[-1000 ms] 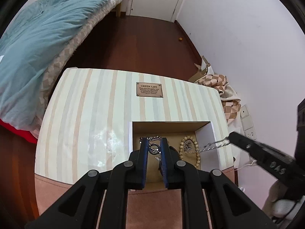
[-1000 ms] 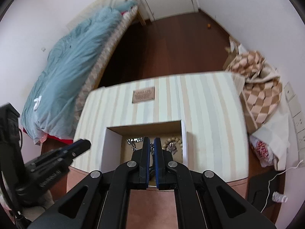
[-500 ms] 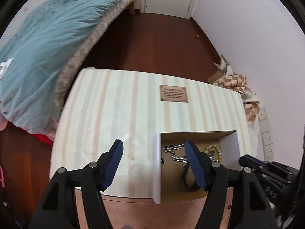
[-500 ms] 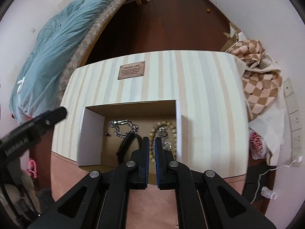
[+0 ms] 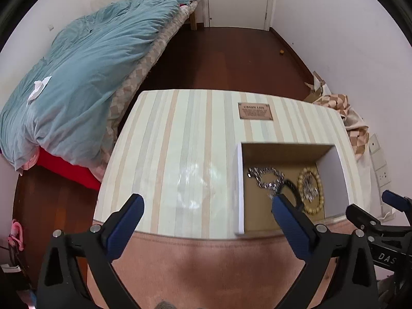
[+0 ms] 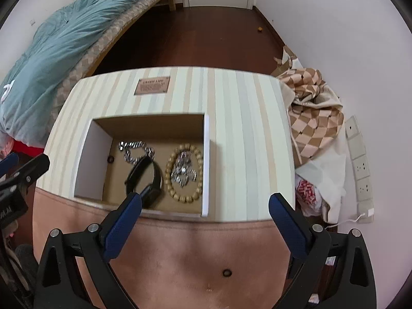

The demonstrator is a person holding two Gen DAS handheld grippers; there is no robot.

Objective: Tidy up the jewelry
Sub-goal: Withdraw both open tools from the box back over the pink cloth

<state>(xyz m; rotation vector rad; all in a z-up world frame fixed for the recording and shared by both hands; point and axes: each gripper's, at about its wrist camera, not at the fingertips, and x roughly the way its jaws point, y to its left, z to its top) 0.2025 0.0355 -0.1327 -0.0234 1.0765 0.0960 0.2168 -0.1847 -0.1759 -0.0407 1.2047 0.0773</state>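
Left tongs [image 5: 206, 208] spread wide and empty, jaws just opened, nothing between them; right tongs [image 6: 206, 207] likewise wide, just opened, bare.

Risk, as a judgement: snagging the silver chain-link bracelet [image 6: 135, 150] on the black band-style watch [image 6: 144, 177] lying over it, dragging both out together; scattering the small silver charm pile [image 6: 183, 169] sitting inside the tan wooden bead bracelet [image 6: 183, 172] with a careless pinch.

All pieces resting in the shallow white-walled cardboard box [image 6: 86, 159], centre-left in the right wrist view, on the pale striped tabletop [image 6: 244, 128]. Tiny dark ring [image 6: 110, 159] apart at box's left. Metal glinting, tangled; beads in a neat loop.
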